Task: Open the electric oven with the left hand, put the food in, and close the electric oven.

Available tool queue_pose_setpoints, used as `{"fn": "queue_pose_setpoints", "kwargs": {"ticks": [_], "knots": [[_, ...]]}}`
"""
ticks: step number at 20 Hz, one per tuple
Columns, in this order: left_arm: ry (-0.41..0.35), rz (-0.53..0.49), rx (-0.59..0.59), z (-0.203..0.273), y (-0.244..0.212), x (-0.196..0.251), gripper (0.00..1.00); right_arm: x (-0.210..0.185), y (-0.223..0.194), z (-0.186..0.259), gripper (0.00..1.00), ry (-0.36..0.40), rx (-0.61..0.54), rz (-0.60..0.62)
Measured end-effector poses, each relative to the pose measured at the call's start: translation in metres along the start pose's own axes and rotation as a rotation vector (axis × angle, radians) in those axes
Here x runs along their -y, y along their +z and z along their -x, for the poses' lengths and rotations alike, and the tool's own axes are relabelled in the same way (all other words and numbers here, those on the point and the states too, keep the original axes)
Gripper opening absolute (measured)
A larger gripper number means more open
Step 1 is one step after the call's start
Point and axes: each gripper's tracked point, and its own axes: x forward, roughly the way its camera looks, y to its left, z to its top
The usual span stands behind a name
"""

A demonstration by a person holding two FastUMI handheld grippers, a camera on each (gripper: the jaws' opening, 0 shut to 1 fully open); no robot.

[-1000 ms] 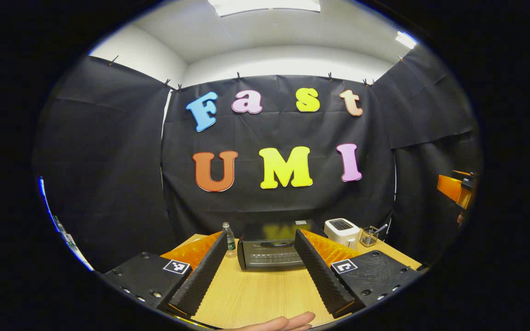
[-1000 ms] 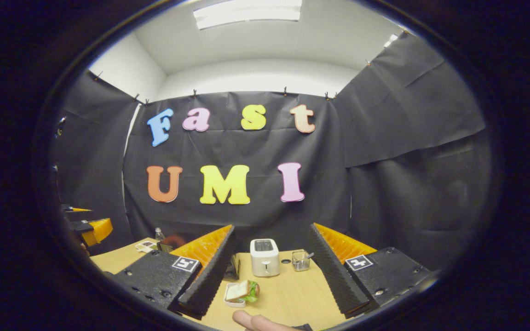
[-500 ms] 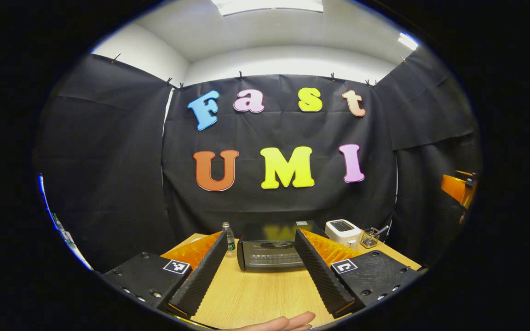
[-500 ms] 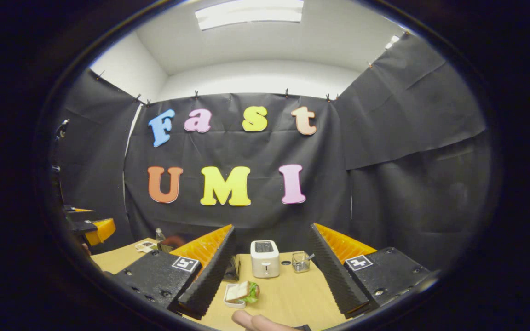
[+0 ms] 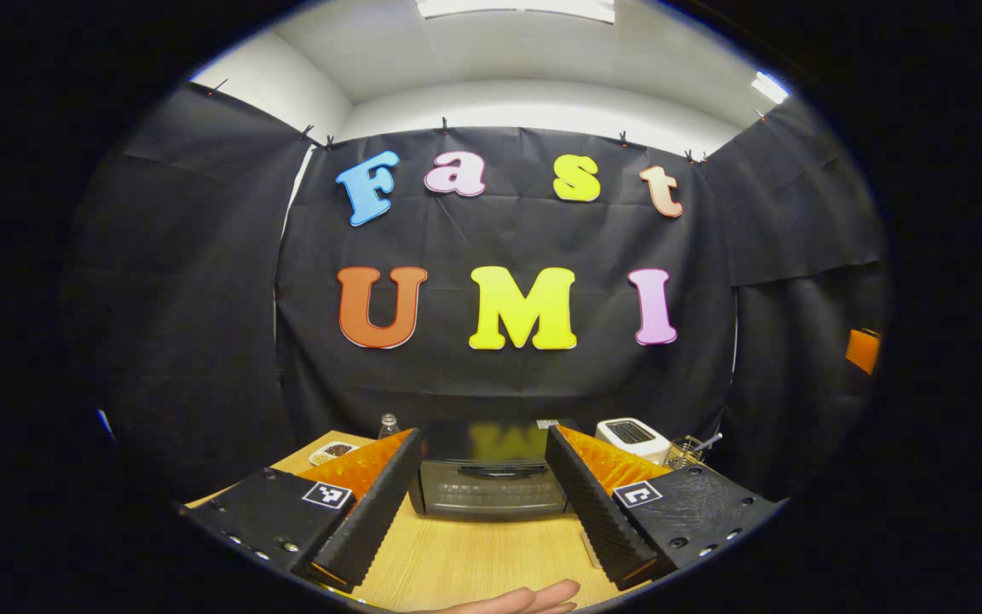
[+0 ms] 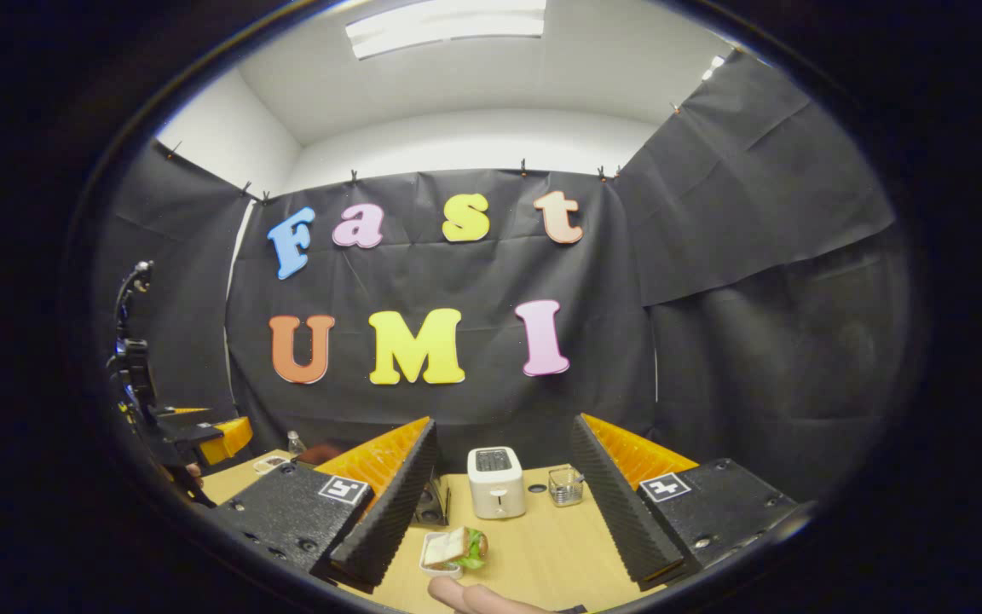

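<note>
Left gripper (image 5: 481, 512): jaws spread wide, nothing between them; held above the table, aimed squarely at the front of the electric oven.
Right gripper (image 6: 495, 512): jaws spread wide, empty; held above the table to the right of the electric oven, aimed at the toaster.
Left gripper, seen from the right gripper view (image 6: 201, 435): held at the far left edge, on the near side of the electric oven.
Hands: fingertips (image 5: 534, 597) show at the bottom edge of the left gripper view; fingers (image 6: 474, 597) show at the bottom edge of the right gripper view.
Electric oven (image 5: 491, 477): dark box standing on the table, door shut, bar handle across the top of the door.
Food (image 6: 455, 548): sandwich with green leaf in a small white dish, on the table to the right of the electric oven and nearer the person than it.
Toaster (image 6: 495, 482): white, upright, right of the electric oven.
Wire basket (image 6: 566, 486): right of the toaster, farther from the electric oven.
Bottle (image 5: 388, 424): clear, just left of the electric oven.
Small dish (image 5: 336, 450): left of the bottle, farther from the electric oven.
Table (image 5: 457, 558): light wood, carries the electric oven and the other items.
</note>
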Motion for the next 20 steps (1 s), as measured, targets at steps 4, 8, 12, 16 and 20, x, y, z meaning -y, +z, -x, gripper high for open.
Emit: {"fn": "queue_pose_setpoints", "kwargs": {"ticks": [4,8,12,16,20], "knots": [[0.02,0.023,-0.077,-0.065,-0.03,-0.004,0.94,0.011,-0.013,-0.011,1.0,-0.003,-0.017,-0.019],[0.034,0.036,-0.229,-0.105,-0.072,-0.008,0.93,0.024,-0.02,-0.019,1.0,0.01,-0.012,-0.009],[0.009,0.075,-0.336,-0.138,-0.113,0.002,0.93,0.044,-0.03,-0.031,1.0,-0.017,-0.027,0.012],[0.025,0.029,-0.442,-0.155,-0.148,0.015,0.93,0.048,-0.04,-0.032,0.9,-0.024,-0.036,0.038],[0.027,0.0,-0.5,-0.17,-0.172,0.027,0.93,0.047,-0.047,-0.029,0.9,-0.002,-0.053,0.053]]}}
